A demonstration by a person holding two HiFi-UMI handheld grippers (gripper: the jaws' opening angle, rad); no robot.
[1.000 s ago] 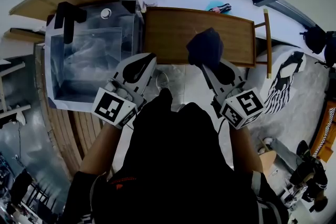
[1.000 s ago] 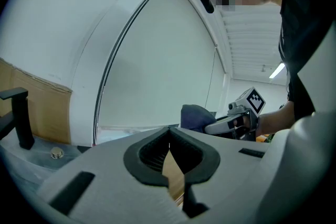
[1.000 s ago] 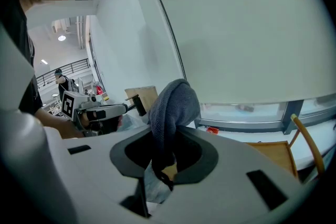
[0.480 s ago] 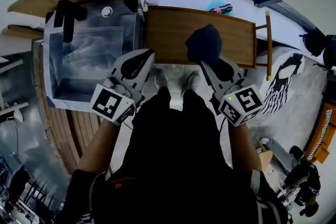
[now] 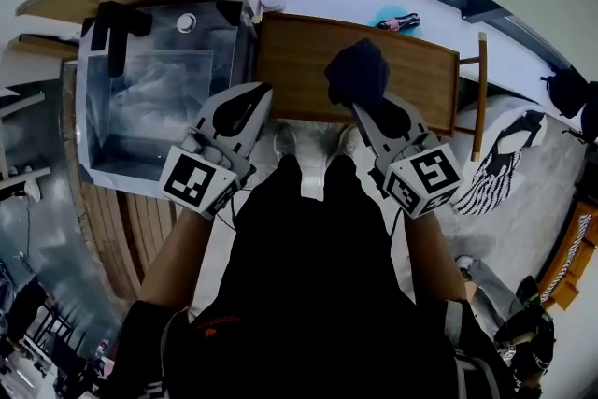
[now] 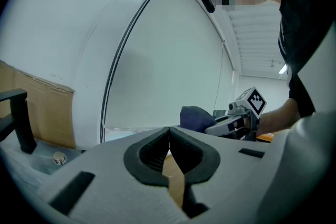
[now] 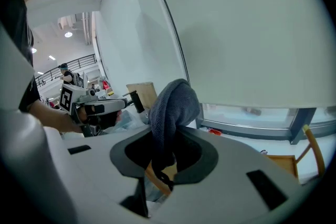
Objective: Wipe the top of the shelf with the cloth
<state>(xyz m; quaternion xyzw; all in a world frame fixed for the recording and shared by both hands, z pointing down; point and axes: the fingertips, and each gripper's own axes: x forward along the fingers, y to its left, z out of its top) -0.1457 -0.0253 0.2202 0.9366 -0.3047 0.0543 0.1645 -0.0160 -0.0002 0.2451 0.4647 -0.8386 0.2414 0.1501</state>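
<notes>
"Wooden shelf (image 5: 299,61) top, seen from the head view. Where had you got the cloth (image 5: 355,72)?"

"Bunched in my right tool (image 5: 362,104), over the near half of the shelf, right of middle. I held it there so a stroke could start at the front edge. From above I could not tell whether it touched the wood."

"And the left tool (image 5: 256,100)?"

"It hung just off the shelf's front left corner, beside the clear bin (image 5: 149,98). I judged it was parked there to keep out of the wiping path."

"What did the left gripper view tell you?"

"The left tool (image 6: 169,132) had its jaws brought together with only a thin slit between them and nothing in it. Beyond it I saw the right tool (image 6: 212,126) carrying the cloth (image 6: 195,117)."

"And the right gripper view?"

"The right tool (image 7: 163,150) was clamped on the cloth (image 7: 174,105). The lower end was pinched between the jaws and the bulk stood up as a folded hump in front of them. That left a thick pad forward of the tool, which I reckoned would meet the wood first. The left tool (image 7: 122,103) showed off to the side, well apart."

"So the wipe was not yet under way?"

"That was my reading. The tool would need to tip down and press."
</notes>
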